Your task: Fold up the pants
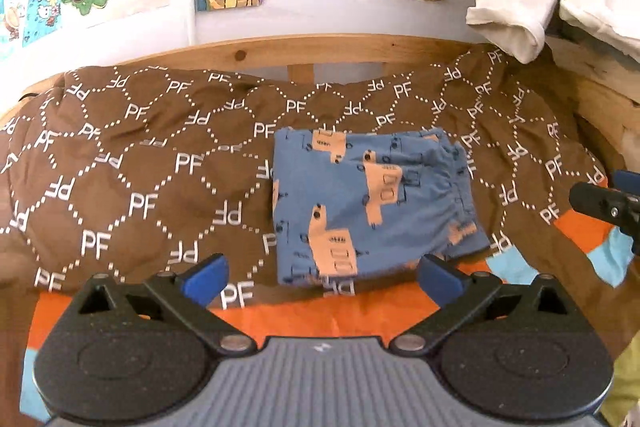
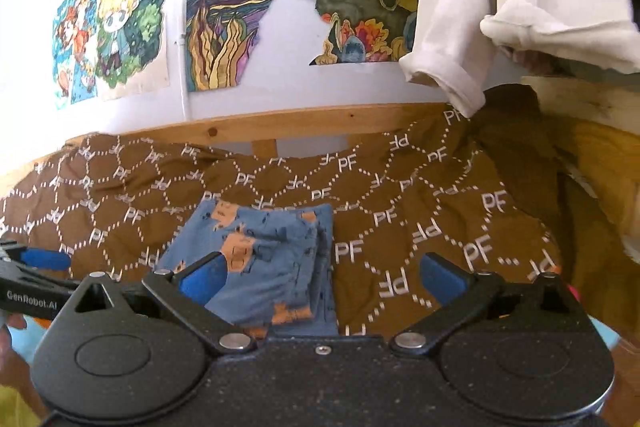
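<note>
Beyond both jaws (wide, empty), folded pants [image 1: 368, 199]

**A:** so what's in front of the right tongs [image 2: 322, 277] here?

**B:** both blue pads spread wide, nothing pinched between them. The pants [image 2: 264, 259], blue with orange prints, lie folded into a small stack on the brown PF-patterned blanket [image 2: 420, 211], just ahead of the left pad and partly behind it.

**A:** the other tongs?

**B:** left tongs [image 2: 36, 267] poke in beyond that left pad, off the pants. White clothes [image 2: 480, 7] hang far ahead, up right.
</note>
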`<state>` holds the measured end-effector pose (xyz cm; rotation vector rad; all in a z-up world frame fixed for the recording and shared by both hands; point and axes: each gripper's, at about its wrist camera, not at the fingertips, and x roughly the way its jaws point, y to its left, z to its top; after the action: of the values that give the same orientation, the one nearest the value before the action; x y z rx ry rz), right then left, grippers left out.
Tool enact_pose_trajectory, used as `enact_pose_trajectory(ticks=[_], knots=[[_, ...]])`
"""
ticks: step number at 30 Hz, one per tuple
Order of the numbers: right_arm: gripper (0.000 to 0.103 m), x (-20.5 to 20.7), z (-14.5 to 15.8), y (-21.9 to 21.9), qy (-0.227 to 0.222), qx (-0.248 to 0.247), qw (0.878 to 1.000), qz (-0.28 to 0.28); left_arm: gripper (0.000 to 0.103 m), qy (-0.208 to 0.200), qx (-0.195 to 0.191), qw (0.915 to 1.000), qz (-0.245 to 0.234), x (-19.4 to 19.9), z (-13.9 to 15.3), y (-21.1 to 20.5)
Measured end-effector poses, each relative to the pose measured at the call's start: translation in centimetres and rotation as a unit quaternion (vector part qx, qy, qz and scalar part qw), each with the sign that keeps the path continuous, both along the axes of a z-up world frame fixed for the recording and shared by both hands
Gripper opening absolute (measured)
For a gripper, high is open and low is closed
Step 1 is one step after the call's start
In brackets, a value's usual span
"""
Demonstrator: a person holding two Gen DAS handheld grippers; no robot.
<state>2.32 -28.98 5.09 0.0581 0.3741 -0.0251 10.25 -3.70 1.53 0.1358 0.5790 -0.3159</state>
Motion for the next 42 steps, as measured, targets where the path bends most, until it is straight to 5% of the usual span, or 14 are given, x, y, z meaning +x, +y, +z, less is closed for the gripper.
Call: enact_pose_trajectory(ticks=[7, 20, 42], knots=[[0.102, -2.5, -1.6, 0.9, 0.013, 0.000, 1.000, -0.010, 0.103, 0.021, 0.010, 0.9996, 0.014, -1.9, -1.8, 1.3], [0.102, -2.1, -4.3, 2.9, 0.050, -0.010, 0.997, 0.052, 0.103, 0.051, 0.024, 0.9977, 0.038, -2.4, -3.8, 3.2], [0.102, -1.8, -4.4, 2.7, 0.060, 0.000, 0.997, 0.053, 0.103, 0.059, 0.020, 0.9967, 0.052, -2.6, -3.9, 3.7]])
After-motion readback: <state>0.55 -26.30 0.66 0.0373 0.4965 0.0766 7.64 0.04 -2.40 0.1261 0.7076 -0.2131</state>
